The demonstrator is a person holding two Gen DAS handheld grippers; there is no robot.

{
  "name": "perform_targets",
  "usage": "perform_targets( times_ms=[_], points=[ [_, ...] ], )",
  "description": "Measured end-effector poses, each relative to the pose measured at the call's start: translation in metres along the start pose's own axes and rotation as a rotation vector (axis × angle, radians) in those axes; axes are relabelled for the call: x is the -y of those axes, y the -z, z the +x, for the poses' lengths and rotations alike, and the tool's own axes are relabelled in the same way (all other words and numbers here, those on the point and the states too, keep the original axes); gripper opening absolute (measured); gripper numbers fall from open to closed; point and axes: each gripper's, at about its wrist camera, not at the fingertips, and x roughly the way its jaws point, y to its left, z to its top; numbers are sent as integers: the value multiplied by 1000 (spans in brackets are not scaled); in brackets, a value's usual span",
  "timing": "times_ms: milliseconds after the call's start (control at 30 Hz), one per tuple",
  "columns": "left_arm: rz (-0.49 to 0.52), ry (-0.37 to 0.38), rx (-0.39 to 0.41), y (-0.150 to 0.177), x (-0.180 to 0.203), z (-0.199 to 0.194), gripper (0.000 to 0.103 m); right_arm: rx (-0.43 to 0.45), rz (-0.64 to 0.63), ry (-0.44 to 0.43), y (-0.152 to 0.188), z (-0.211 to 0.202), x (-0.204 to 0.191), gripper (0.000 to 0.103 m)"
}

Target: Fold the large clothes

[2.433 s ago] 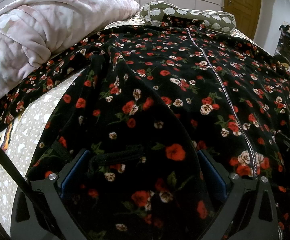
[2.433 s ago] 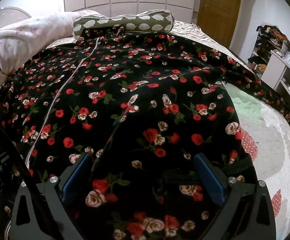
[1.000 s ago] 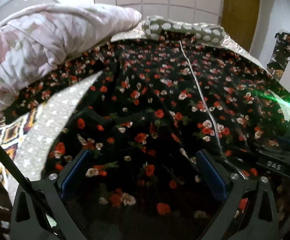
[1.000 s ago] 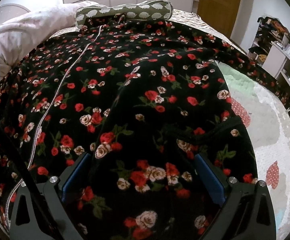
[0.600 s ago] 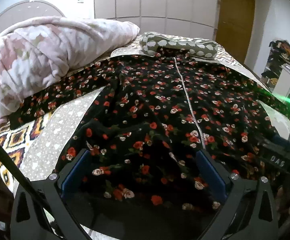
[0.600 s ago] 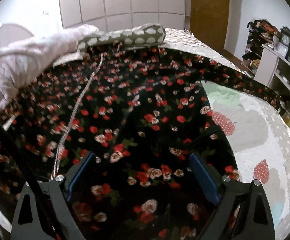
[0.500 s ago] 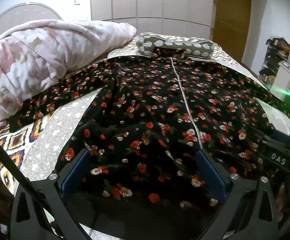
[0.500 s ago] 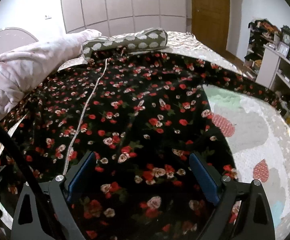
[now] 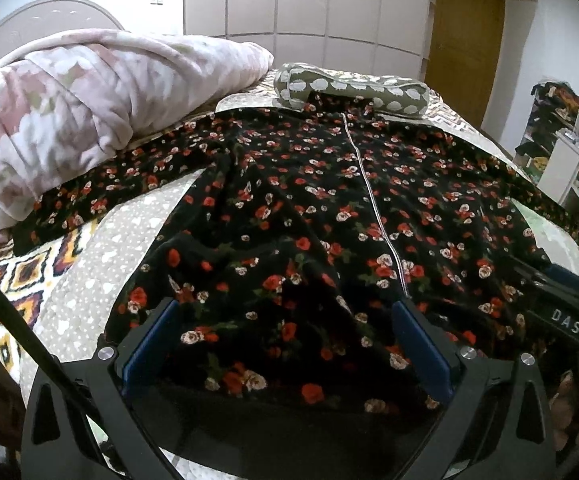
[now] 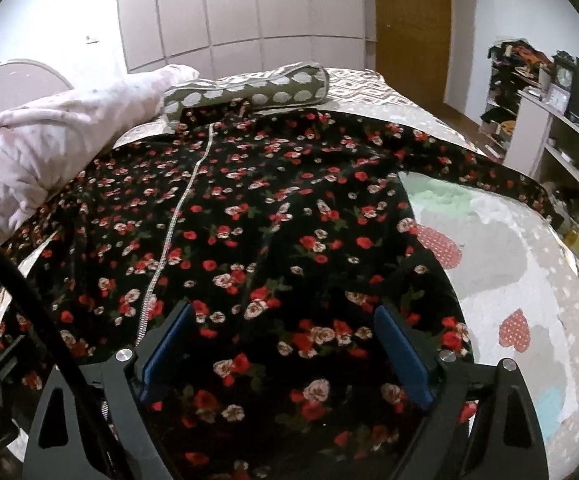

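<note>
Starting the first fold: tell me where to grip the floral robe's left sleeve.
Grip the left sleeve at its cuff end, coming from the left bed edge. It lies flat, stretched outward beside the pink blanket, so the free end lifts easily toward the zipper.

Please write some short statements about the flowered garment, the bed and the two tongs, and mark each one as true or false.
1. The flowered garment lies spread on the bed with its zipper side up. True.
2. The garment is already folded in half. False: it lies open at full length, both sleeves spread out to the sides.
3. The left tongs and the right tongs are both open, over the near hem. True.
4. The garment's collar end reaches the spotted green bolster pillow. True.
5. The pink blanket covers the zipper. False: the blanket is piled beside the garment, and the zipper is in plain view.
</note>
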Motion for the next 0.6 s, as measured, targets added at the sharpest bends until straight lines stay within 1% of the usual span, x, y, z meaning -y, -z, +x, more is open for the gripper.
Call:
perform_targets(
  times_ms=[100, 233, 333, 400, 467, 600],
  points=[
    [13, 22, -25, 1, 1, 4, 103, -5, -41, -27, 0, -4, -8, 93],
    [15, 47, -47, 4, 2, 6, 103, 13, -52, -22, 1, -9, -15, 93],
    [16, 45, -44, 5, 2, 6, 103, 23, -53, -18, 1, -11, -15, 93],
    [12, 41, -38, 6, 0, 6, 103, 30, -60, 7, 2, -10, -14, 93],
    [7, 37, -26, 5, -2, 4, 103, 23, -62, 10, 3, -9, -12, 90],
    [6, 42, -23, 5, -4, 2, 103, 1, -63, 29, 4, -5, -11, 88]
  ],
)
